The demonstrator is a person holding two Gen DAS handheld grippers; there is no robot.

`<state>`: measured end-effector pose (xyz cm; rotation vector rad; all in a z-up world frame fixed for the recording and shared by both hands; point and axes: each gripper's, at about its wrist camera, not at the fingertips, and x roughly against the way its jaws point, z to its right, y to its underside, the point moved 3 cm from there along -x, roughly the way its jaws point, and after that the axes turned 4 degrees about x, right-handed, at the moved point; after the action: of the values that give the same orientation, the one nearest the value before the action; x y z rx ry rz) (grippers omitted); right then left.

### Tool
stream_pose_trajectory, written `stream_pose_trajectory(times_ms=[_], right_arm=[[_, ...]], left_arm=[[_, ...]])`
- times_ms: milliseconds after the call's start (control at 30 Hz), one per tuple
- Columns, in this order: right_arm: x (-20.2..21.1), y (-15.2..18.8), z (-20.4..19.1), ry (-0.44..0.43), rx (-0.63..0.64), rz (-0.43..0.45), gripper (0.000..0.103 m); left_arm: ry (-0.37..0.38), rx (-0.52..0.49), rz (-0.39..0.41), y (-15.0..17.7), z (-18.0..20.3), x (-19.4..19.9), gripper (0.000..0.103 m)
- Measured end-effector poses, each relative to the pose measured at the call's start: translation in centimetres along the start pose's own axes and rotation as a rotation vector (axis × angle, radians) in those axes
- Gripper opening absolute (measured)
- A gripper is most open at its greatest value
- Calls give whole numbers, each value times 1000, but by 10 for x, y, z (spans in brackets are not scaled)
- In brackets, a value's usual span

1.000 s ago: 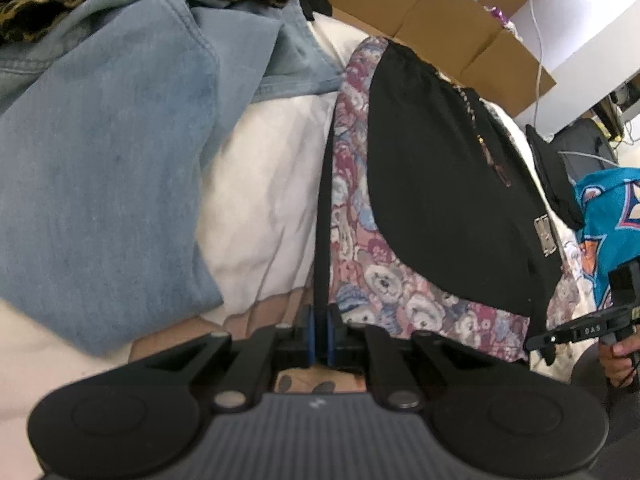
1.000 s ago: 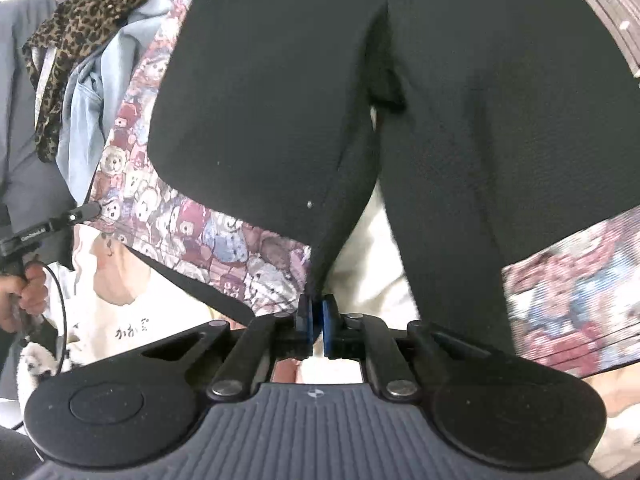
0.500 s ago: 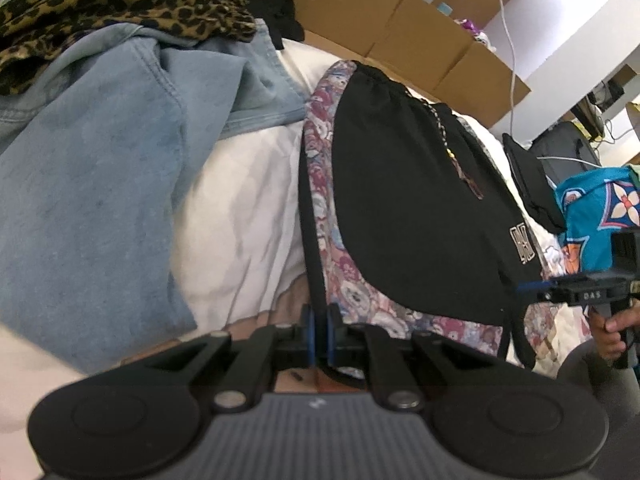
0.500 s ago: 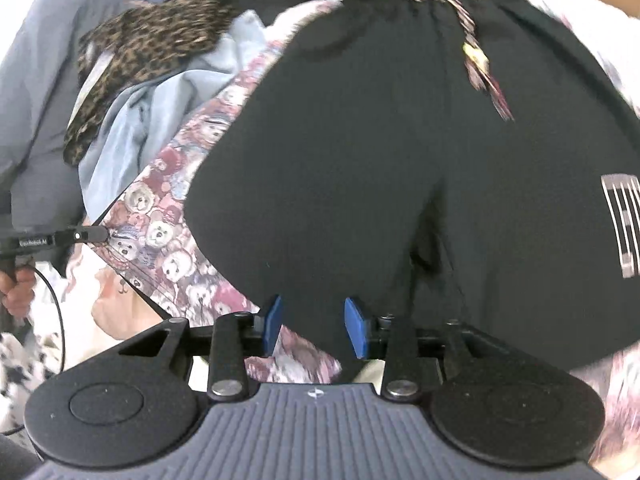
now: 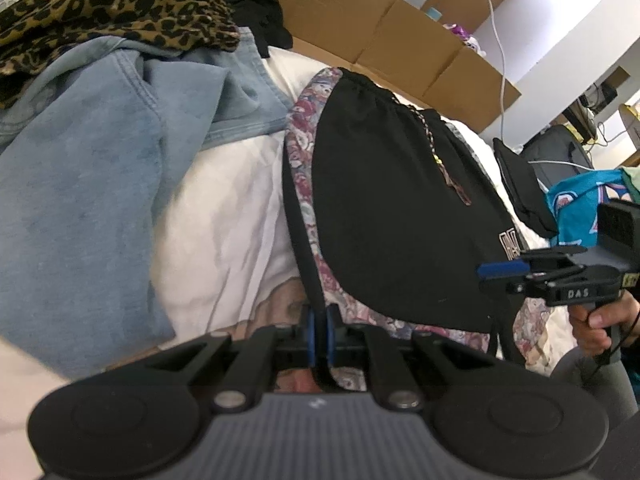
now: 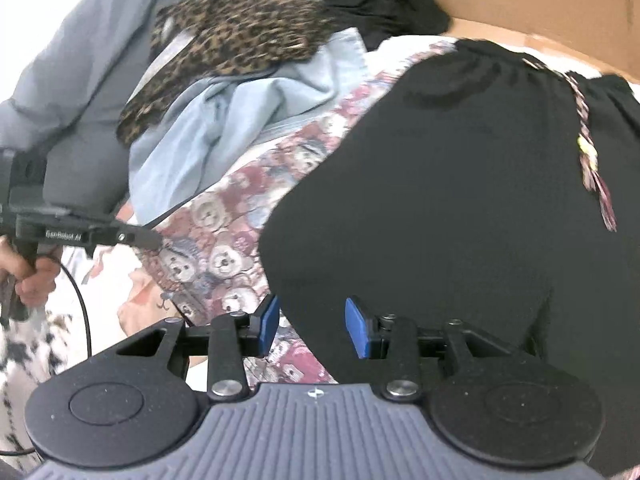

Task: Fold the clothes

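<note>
Here, the left gripper (image 5: 319, 330) is pinching the black-edged teddy-bear-print fabric (image 5: 304, 168) under black drawstring shorts (image 5: 400, 208), while the right gripper (image 6: 312, 326) is hovering with jaws apart, best regripping low.

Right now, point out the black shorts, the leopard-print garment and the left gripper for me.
black shorts (image 5: 400, 208), left wrist view, middle of the black fabric.
leopard-print garment (image 5: 116, 4), left wrist view, centre of the spotted cloth.
left gripper (image 5: 319, 330), left wrist view, between its blue tips.

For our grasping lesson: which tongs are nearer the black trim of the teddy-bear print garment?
Left. The left tongs are shut on the black trim. The right tongs are open, apart from it, over the black shorts.
</note>
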<state>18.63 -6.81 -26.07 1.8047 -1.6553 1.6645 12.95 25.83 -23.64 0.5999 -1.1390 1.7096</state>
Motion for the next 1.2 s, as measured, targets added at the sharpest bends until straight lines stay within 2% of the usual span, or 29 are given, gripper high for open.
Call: stream_pose_trajectory(times_ms=[233, 333, 533, 733, 867, 967, 1200], right_arm=[[-11, -1, -26, -70, 61, 43, 44], [-24, 3, -37, -89, 102, 20, 44], [-43, 0, -59, -167, 160, 0, 44], [-59, -10, -83, -234, 217, 11, 49], [-64, -8, -87, -261, 189, 58, 50], [-65, -6, -89, -281, 166, 86, 60], [-68, -6, -77, -251, 90, 148, 60]], left_arm=[[-12, -3, 10, 2, 14, -2, 6], [-4, -21, -4, 3, 18, -4, 6], [52, -17, -5, 2, 25, -9, 6], [151, -25, -12, -4, 50, -17, 7], [189, -29, -38, -3, 57, -25, 7], [197, -23, -43, -2, 59, -31, 7], [268, -7, -51, -3, 67, -39, 8]])
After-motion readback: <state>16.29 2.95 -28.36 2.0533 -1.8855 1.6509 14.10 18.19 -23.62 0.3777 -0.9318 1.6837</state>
